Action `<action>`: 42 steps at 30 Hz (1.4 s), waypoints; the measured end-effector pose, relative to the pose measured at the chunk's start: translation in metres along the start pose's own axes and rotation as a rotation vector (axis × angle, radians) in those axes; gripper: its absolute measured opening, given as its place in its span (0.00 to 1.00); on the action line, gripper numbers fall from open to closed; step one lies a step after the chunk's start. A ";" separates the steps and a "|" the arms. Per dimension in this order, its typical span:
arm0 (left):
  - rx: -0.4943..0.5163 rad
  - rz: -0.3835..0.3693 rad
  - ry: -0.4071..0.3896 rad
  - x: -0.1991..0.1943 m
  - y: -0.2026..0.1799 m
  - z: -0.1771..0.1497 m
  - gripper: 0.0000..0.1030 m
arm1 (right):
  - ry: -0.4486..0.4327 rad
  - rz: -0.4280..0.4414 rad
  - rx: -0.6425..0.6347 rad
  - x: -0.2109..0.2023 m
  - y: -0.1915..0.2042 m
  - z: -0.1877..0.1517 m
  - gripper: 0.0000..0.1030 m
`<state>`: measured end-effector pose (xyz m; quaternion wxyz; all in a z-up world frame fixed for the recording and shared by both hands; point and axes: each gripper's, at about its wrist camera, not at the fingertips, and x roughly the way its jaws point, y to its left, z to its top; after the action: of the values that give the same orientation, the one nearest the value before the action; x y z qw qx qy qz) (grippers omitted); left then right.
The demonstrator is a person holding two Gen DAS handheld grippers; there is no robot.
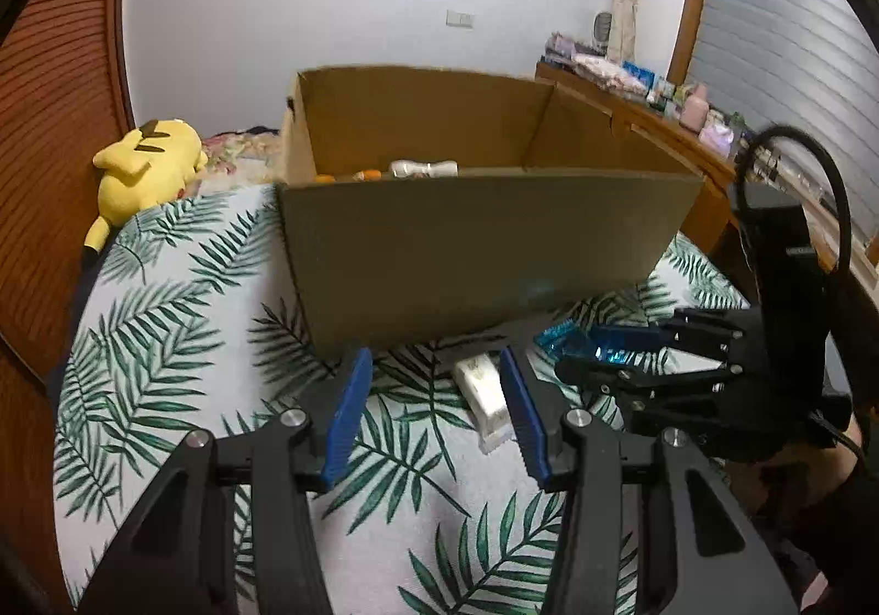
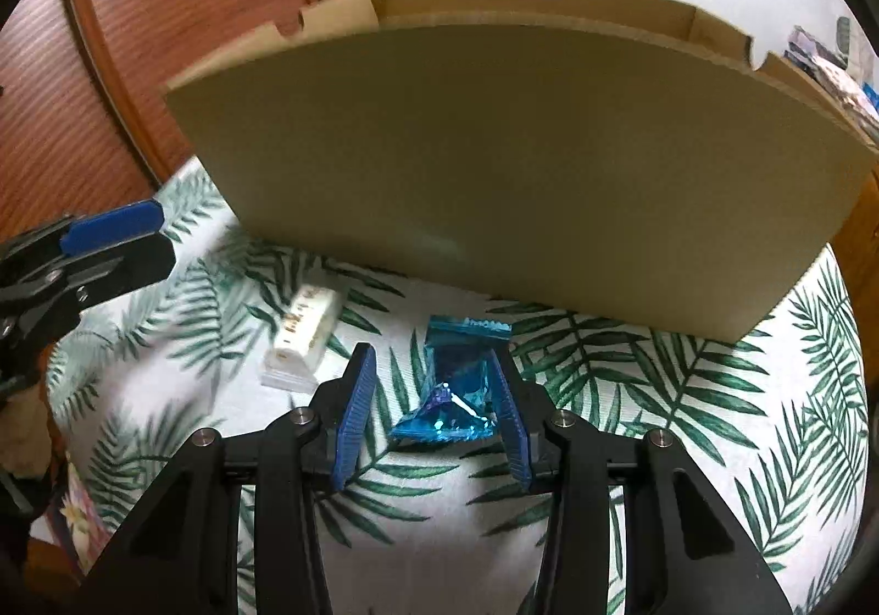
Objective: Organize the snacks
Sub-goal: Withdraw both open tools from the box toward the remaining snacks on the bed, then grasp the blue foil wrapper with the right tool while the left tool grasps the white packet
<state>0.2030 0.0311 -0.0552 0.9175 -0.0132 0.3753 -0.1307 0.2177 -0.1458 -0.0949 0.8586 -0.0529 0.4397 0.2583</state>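
We hold both grippers low over a bed spread with a palm-leaf sheet [image 1: 165, 340], facing the near wall of an open cardboard box [image 1: 467, 252]. Inside the box, a pale bottle [image 1: 423, 169] and something orange [image 1: 368, 174] show just above the front rim.

Our left gripper [image 1: 434, 367] has its jaws partly open with nothing between the pads. A white snack bar [image 1: 486, 398] lies flat on the sheet beyond it, close to the right-hand blue finger [image 1: 522, 417] and just in front of the box; whether that finger touches it we cannot tell.

Our right gripper [image 2: 431, 373] also has its jaws partly open. A shiny blue snack packet [image 2: 456, 384] lies on the sheet between them, its right edge against or very near the right-hand pad [image 2: 508, 422], while the left-hand pad stands clear of it, so the packet is not clamped. In the right wrist view the white bar sits left of the packet, near but apart.

A yellow plush toy [image 1: 143, 164] lies at the far left of the bed, and a wooden shelf [image 1: 686, 137] with small items runs along the right.
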 end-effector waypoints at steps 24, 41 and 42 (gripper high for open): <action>-0.034 -0.005 0.137 0.062 -0.024 -0.006 0.47 | -0.046 0.028 0.029 -0.022 -0.019 -0.027 0.34; 0.041 0.082 0.162 0.084 -0.054 -0.008 0.54 | -0.123 0.079 0.085 -0.055 -0.023 -0.053 0.34; 0.047 0.089 0.163 0.086 -0.057 -0.009 0.57 | -0.123 0.080 0.086 -0.055 -0.025 -0.054 0.34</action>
<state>0.2426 -0.0445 -0.1134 0.8889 0.0356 0.4459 -0.0993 0.1638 -0.2063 -0.0879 0.8745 0.0177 0.3985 0.2760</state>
